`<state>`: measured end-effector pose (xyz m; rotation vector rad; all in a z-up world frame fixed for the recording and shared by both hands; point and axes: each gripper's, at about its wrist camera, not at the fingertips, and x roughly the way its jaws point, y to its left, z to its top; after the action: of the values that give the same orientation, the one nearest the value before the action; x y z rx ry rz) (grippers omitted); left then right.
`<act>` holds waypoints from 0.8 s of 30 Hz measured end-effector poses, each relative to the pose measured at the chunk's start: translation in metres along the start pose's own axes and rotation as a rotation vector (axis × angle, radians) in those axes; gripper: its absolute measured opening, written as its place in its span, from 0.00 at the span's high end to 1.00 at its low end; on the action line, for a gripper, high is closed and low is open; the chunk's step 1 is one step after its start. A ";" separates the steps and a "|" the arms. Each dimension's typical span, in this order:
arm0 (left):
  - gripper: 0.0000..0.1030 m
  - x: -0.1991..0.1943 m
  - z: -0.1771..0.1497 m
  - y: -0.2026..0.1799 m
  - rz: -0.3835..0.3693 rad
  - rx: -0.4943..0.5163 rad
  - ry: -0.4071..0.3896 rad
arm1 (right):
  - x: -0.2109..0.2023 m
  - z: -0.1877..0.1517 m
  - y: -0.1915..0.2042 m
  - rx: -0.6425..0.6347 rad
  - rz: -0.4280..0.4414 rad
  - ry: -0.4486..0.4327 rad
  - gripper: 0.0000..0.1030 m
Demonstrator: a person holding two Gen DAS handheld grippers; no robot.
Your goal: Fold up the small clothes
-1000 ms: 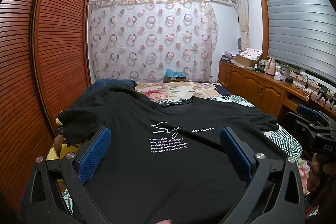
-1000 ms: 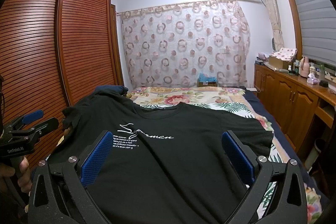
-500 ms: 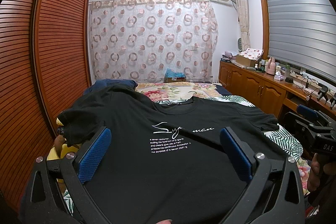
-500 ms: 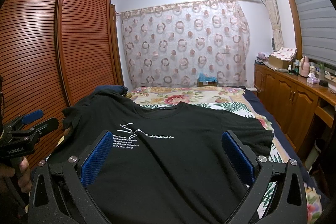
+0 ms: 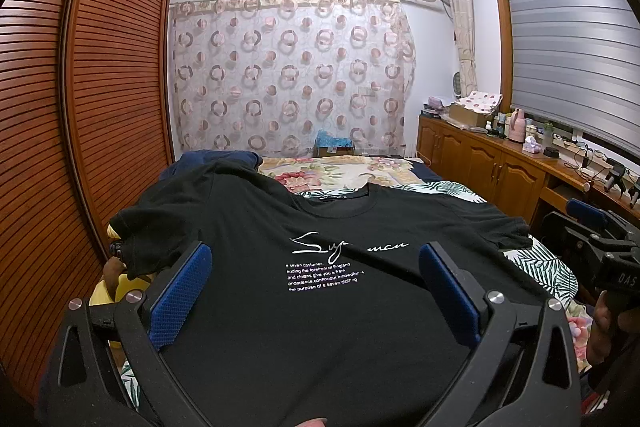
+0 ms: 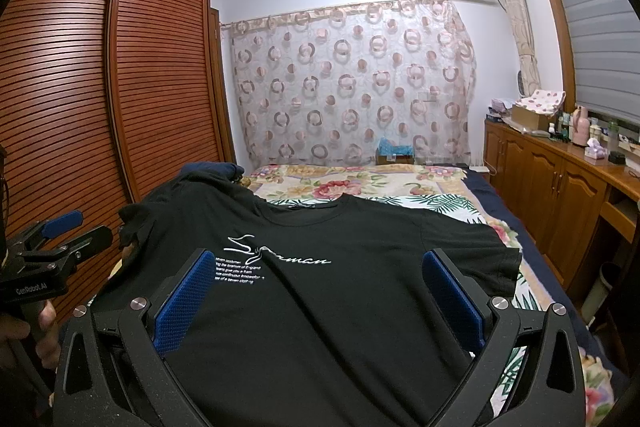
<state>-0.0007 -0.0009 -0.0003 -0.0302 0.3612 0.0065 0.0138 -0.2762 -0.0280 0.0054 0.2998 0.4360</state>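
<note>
A black T-shirt point(image 5: 320, 307) with white script print lies spread front up on the bed, collar pointing away from me. Its left sleeve point(image 5: 136, 227) bunches at the bed's left edge; the right sleeve point(image 6: 492, 259) lies flat. My left gripper point(image 5: 316, 255) hovers open over the shirt's lower part, blue pads point(image 5: 180, 291) wide apart and holding nothing. My right gripper point(image 6: 319, 259) is likewise open above the shirt, empty. The left gripper point(image 6: 90, 229) also shows at the left of the right wrist view, and the right gripper point(image 5: 576, 223) at the right of the left wrist view.
The bed carries a floral bedspread point(image 6: 360, 183). A slatted wooden wardrobe point(image 5: 100, 107) runs close along its left side, and wooden cabinets point(image 6: 560, 195) with bottles and boxes along the right. A dark blue cloth point(image 5: 216, 161) lies at the far left. A patterned curtain point(image 5: 288, 75) hangs behind.
</note>
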 end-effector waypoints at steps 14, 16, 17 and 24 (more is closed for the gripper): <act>0.00 0.000 0.000 0.000 0.000 0.001 -0.002 | 0.001 -0.001 0.001 0.002 0.000 0.002 0.00; 0.00 0.000 0.000 0.000 0.001 0.001 -0.001 | 0.001 -0.001 0.001 0.002 0.000 0.002 0.00; 0.00 0.000 0.000 0.000 0.000 0.001 -0.002 | 0.001 -0.001 0.001 0.002 -0.001 0.002 0.00; 0.00 0.000 0.000 0.000 0.000 0.002 -0.002 | 0.002 -0.001 0.001 0.003 -0.001 0.002 0.00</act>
<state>-0.0008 -0.0010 -0.0003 -0.0283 0.3596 0.0065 0.0146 -0.2746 -0.0290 0.0081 0.3028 0.4346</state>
